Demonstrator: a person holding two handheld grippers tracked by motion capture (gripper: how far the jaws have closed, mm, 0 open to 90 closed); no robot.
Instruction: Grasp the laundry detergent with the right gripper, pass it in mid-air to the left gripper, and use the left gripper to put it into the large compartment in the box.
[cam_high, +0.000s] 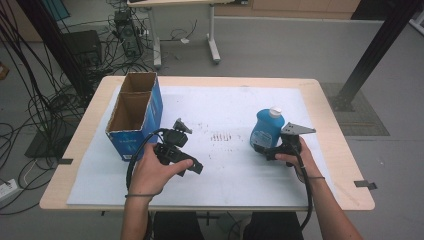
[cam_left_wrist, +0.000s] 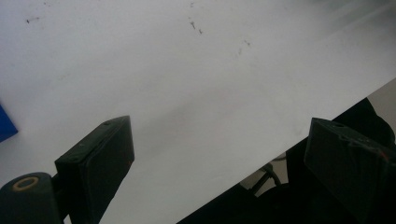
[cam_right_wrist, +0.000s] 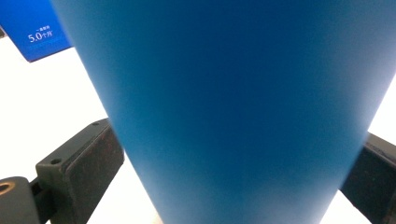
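A blue bottle (cam_high: 266, 128) with a white cap stands upright on the white sheet, right of centre. My right gripper (cam_high: 265, 150) is at its base. In the right gripper view the blue bottle (cam_right_wrist: 233, 107) sits between the two black jaws, which stand wide apart and just meet its sides. My left gripper (cam_high: 192, 166) rests low over the sheet near the blue cardboard box (cam_high: 136, 117). It is open, and between its jaws there is just bare white sheet (cam_left_wrist: 205, 93).
The open-topped blue box with two brown compartments stands at the left of the sheet. The wooden table edge (cam_high: 200, 206) runs along the front. Faint dark marks (cam_high: 220, 136) dot the middle of the sheet. Cables and a desk stand on the floor beyond.
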